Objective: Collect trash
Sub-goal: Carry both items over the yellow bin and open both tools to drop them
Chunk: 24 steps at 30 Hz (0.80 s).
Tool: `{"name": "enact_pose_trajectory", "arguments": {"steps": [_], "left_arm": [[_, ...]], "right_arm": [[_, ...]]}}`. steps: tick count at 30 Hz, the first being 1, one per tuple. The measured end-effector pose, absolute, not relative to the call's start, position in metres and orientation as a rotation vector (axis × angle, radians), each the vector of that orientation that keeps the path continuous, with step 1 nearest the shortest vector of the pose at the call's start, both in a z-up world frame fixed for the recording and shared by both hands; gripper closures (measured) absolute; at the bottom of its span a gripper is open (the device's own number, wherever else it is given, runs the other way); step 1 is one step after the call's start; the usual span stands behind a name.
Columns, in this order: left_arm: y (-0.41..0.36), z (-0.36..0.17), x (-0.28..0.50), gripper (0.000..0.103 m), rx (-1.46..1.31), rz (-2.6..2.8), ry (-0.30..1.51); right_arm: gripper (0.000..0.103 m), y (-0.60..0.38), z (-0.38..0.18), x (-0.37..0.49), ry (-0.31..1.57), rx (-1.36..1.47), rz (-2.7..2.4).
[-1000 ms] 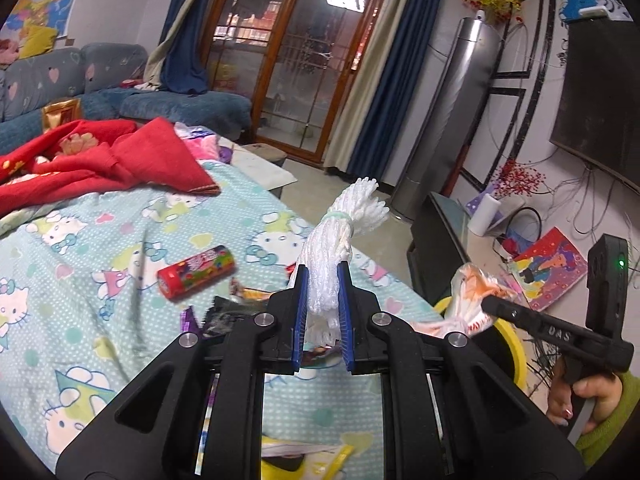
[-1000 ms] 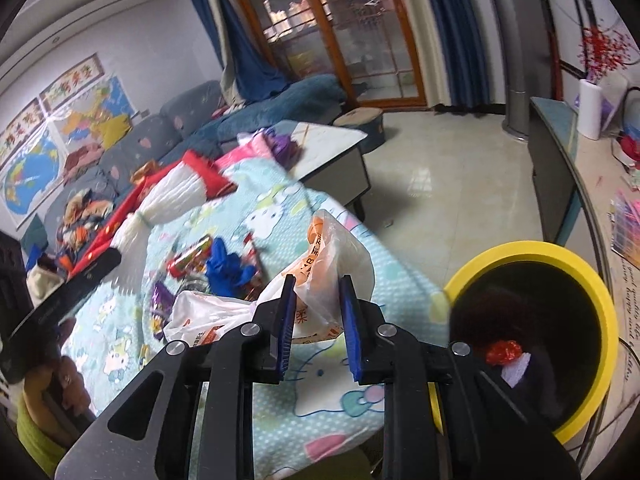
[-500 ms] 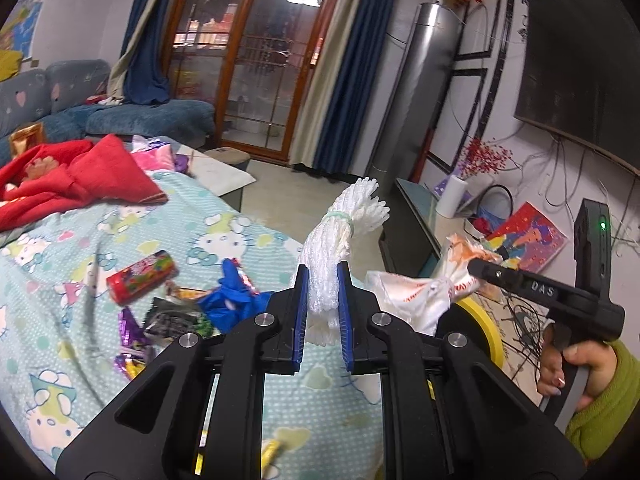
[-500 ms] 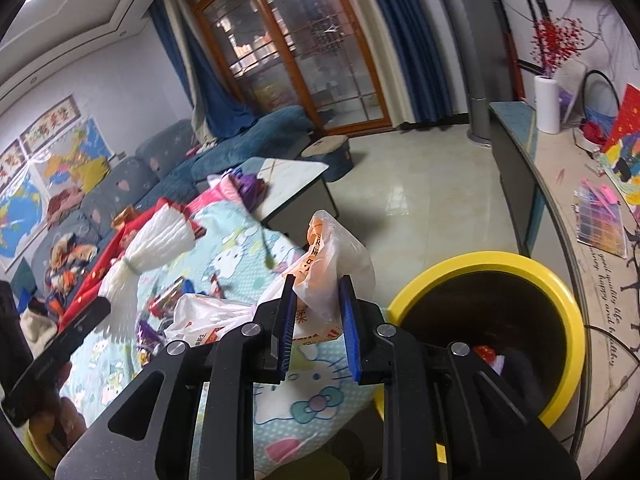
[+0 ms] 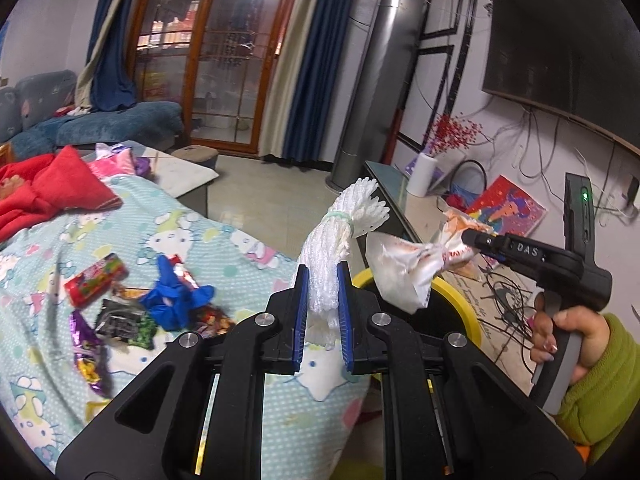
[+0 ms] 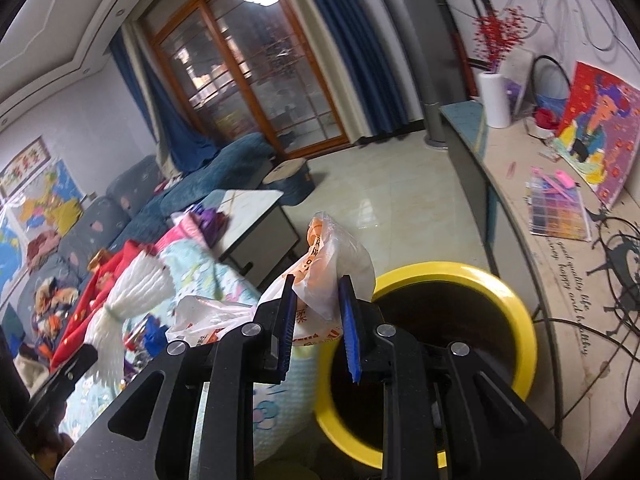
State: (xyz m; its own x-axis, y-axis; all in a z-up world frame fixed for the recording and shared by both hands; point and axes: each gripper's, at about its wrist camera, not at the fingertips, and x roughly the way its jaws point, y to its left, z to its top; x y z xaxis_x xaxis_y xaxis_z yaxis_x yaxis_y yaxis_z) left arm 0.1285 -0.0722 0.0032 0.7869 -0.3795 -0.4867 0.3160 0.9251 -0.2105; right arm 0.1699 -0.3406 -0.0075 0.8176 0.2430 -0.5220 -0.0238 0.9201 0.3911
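So here's what I'm looking at. My left hand-held gripper [image 5: 322,312] has its blue pads squeezed narrow on a white foam fruit net [image 5: 340,240], a bundle tied with a pale green band, poking up out of the jaws just short of the yellow-rimmed trash bin [image 6: 472,308]. My right hand-held gripper [image 6: 318,328] is clamped on a crumpled white-and-orange plastic bag [image 6: 332,272], and it's up right over the near rim of that bin, with the dark inside open just past the fingertips. From the left camera I see the bag [image 5: 404,270] hanging above the bin's yellow rim [image 5: 460,300], and the person's hand [image 5: 568,336] in a green sleeve on the right grip. Left of the bin, on the Hello Kitty bedspread [image 5: 208,240], more trash lies around: a red snack tube [image 5: 96,280], a blue glove [image 5: 176,300], a dark wrapper [image 5: 124,322] and a purple wrapper [image 5: 86,356].
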Motion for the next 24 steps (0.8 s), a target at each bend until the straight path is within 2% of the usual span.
{"name": "enact_pose_trajectory", "arguments": {"steps": [24], "left_arm": [[-0.166,-0.035,0.141,0.094,0.012,-0.516,0.698]], "right_arm": [[0.083,-0.452,-0.044,0.158,0.545,0.368,-0.137]]}}
